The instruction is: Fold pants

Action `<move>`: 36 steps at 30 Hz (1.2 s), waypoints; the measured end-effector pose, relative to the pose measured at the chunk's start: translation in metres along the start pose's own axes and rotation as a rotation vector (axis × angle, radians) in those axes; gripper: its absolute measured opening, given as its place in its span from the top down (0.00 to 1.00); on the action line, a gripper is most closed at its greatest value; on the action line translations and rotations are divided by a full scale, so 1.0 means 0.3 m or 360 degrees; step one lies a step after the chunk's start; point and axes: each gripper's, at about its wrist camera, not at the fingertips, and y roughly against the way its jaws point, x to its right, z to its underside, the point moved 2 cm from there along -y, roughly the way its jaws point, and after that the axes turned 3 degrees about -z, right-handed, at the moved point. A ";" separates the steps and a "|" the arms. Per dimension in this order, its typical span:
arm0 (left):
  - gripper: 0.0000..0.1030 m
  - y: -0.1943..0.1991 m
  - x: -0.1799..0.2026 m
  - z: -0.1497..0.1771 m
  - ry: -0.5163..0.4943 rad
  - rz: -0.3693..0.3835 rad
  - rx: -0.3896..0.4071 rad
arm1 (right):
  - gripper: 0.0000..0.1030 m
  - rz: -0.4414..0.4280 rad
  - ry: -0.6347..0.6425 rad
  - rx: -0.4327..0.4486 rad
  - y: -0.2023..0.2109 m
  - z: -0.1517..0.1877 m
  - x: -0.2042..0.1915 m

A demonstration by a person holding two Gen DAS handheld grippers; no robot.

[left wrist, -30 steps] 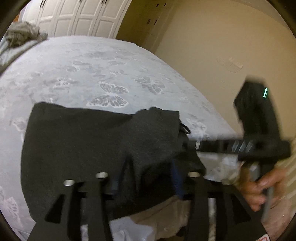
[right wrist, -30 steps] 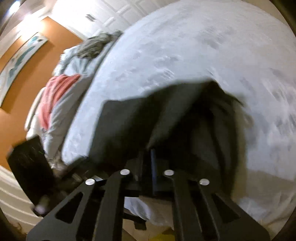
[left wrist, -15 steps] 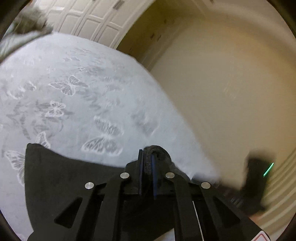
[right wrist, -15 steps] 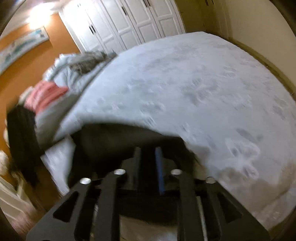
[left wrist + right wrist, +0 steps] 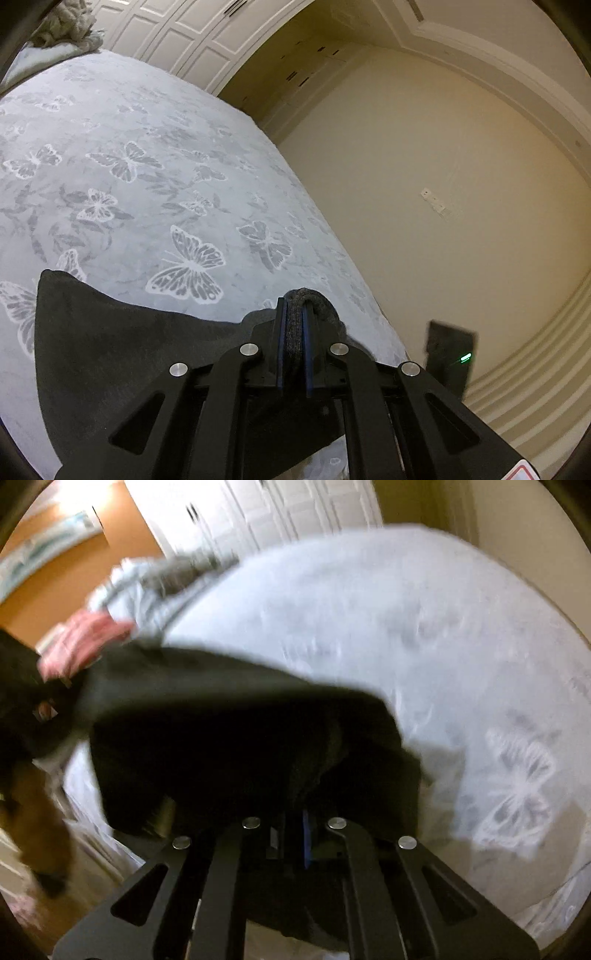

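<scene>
The dark grey pants [image 5: 122, 354] lie at the near edge of the bed, spreading left in the left wrist view. My left gripper [image 5: 294, 314] is shut on a thick folded edge of the pants, pinched between its blue pads and lifted above the bedspread. In the blurred right wrist view the pants [image 5: 236, 738] hang as a dark mass in front of my right gripper [image 5: 295, 834], which is shut on their cloth; its fingertips are mostly hidden by the fabric. The right gripper's body [image 5: 448, 354] shows at the lower right of the left wrist view.
The bed has a pale grey butterfly-print bedspread [image 5: 155, 184]. A heap of grey and pink laundry [image 5: 110, 627] lies at the far left of the bed. White closet doors [image 5: 177, 40] stand behind. A beige wall [image 5: 443, 166] runs close along the bed's right side.
My left gripper closed on the pants' edge and lifted it, its view tilting up towards the wall. My right gripper, still holding the cloth, swung and its view is now blurred.
</scene>
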 end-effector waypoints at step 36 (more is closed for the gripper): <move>0.74 -0.076 0.082 0.276 -0.0325 -0.0165 -0.0339 | 0.96 -0.0612 -0.0485 -0.0053 0.012 0.044 0.050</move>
